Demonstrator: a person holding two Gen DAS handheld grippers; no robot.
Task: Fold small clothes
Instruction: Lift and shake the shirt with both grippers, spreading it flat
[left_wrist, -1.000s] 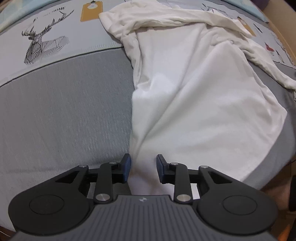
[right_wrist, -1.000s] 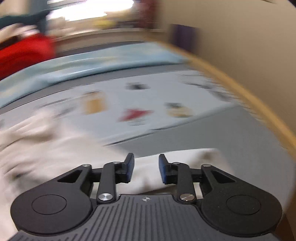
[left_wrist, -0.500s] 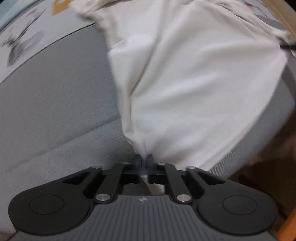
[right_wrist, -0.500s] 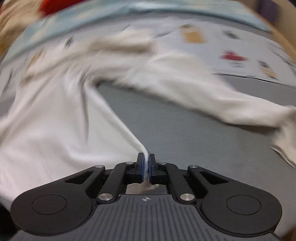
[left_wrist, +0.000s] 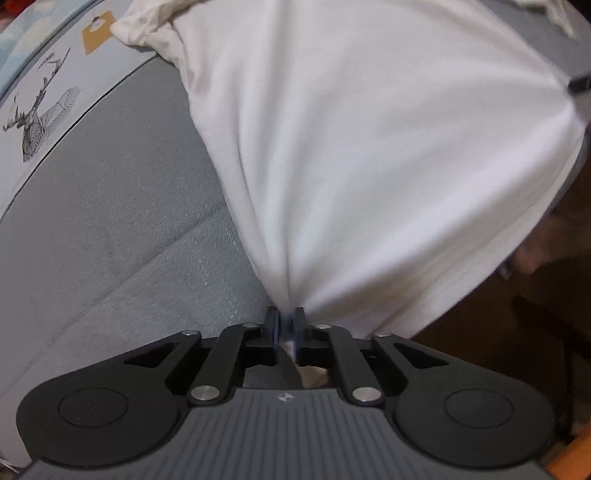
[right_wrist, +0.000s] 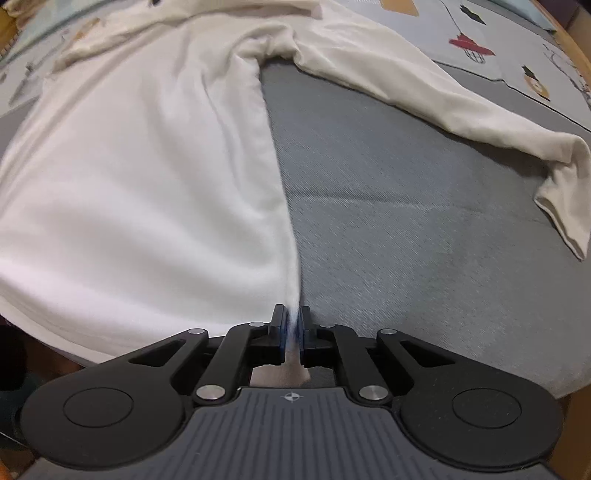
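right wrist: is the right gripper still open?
No, the right gripper is clamped shut on the white shirt hem corner.

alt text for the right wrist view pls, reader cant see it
The right gripper is shut on the near corner of a white long-sleeved shirt, pulling its side edge taut above a grey bed cover. One sleeve trails off to the right across the cover, and printed bedding lies beyond.
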